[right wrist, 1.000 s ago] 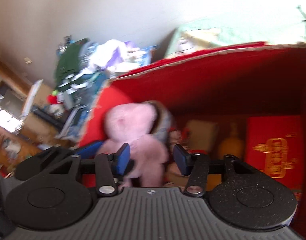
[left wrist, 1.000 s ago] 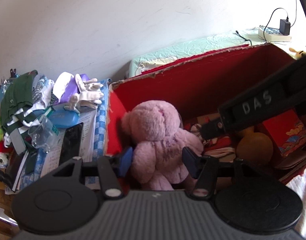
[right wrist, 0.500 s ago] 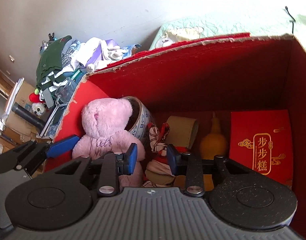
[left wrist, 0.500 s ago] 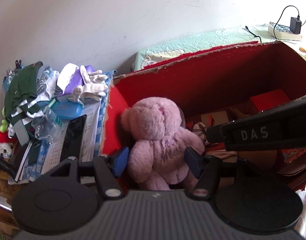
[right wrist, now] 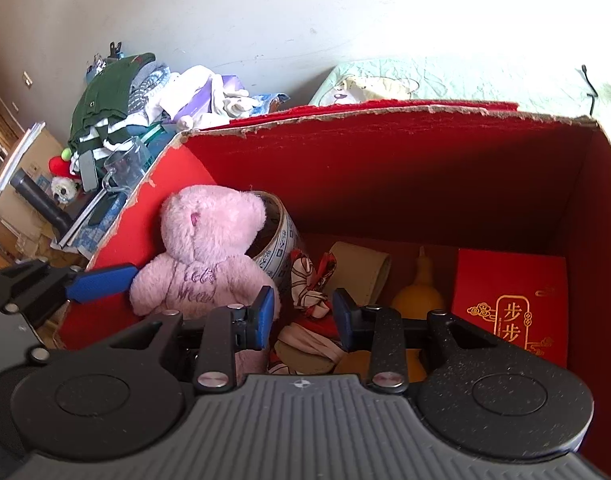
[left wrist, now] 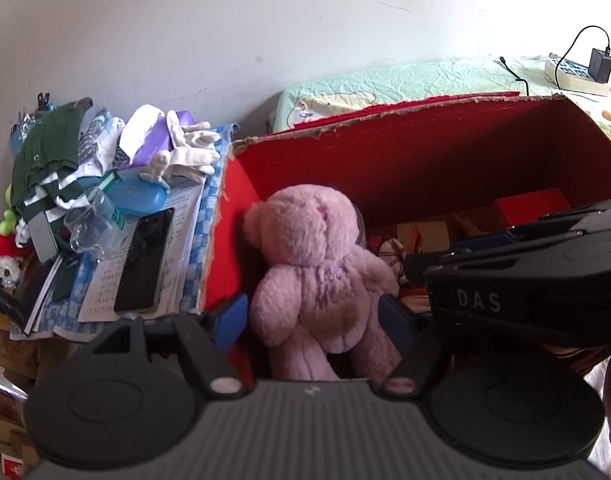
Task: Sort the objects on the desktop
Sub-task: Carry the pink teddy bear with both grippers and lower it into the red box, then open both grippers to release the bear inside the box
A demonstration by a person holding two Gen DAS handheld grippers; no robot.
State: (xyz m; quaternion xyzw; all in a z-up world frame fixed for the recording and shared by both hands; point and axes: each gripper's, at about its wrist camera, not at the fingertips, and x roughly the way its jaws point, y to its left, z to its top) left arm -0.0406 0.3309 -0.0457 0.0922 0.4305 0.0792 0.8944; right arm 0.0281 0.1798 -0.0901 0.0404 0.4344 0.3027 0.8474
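A pink plush bear (left wrist: 317,272) sits upright in the left corner of a red cardboard box (left wrist: 425,152). My left gripper (left wrist: 311,320) straddles the bear's body and its jaws are opening; neither blue pad presses on the plush. One left finger (right wrist: 101,282) shows beside the bear's arm in the right wrist view. My right gripper (right wrist: 303,316) hangs over the box's middle, jaws a narrow gap apart, nothing pinched. Below it lies a red-and-white cloth bundle (right wrist: 309,288). The right gripper's black body (left wrist: 525,280) hides part of the box's floor in the left wrist view.
In the box are a patterned tape roll (right wrist: 279,240), a yellow gourd (right wrist: 419,296), a tan roll (right wrist: 361,268) and a red gift box (right wrist: 513,300). Left of the box: a clothes pile (left wrist: 53,160), white gloves (left wrist: 189,148), a clear cup (left wrist: 93,224), a black phone (left wrist: 145,260). A power strip (left wrist: 573,76) lies at the back right.
My left jaws have widened off the bear's sides. The right jaws narrowed, and the right gripper shifted and rolled over the box's middle; the bear stays where it was.
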